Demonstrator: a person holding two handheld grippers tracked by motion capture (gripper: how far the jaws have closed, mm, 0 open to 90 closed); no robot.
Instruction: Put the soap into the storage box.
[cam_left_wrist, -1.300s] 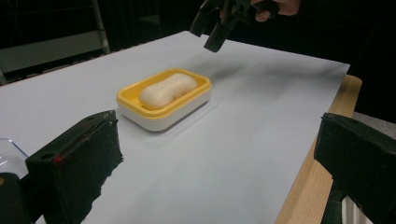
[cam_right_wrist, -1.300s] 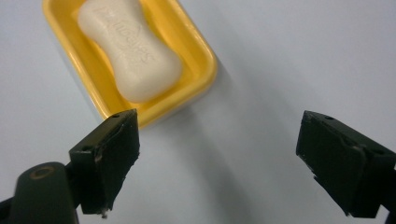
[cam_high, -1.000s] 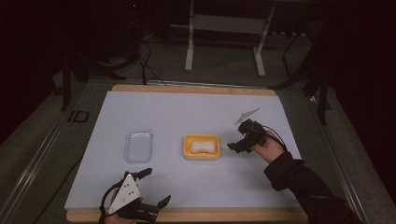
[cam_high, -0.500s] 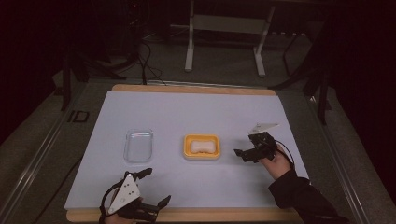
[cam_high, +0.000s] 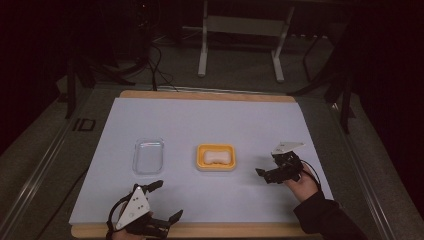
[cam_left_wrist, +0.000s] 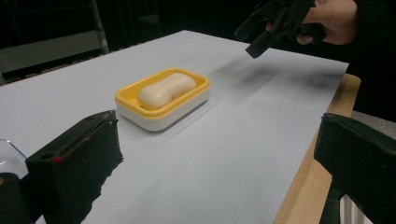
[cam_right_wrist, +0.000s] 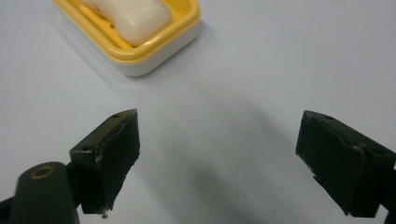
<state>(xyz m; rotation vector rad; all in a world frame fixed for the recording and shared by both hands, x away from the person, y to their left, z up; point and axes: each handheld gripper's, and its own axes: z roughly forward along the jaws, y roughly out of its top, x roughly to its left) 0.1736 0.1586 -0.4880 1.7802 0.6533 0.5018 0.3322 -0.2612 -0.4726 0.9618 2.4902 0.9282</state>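
Starting at the left, the left gripper (cam_high: 159, 202) hangs by the table's near edge with jaws spread and empty, just short of a clear, shallow plastic lid (cam_high: 148, 156). Mid-table sits the yellow-and-white plastic soap dish (cam_high: 216, 157) holding a cream, waisted bar of soap (cam_high: 216, 157). To its right, the right gripper (cam_high: 262, 172) hovers, jaws wide apart. Soap looks light, firm and probably slick; pinching its narrow waist seems safest. The dish is stiff, best taken by its long rims.
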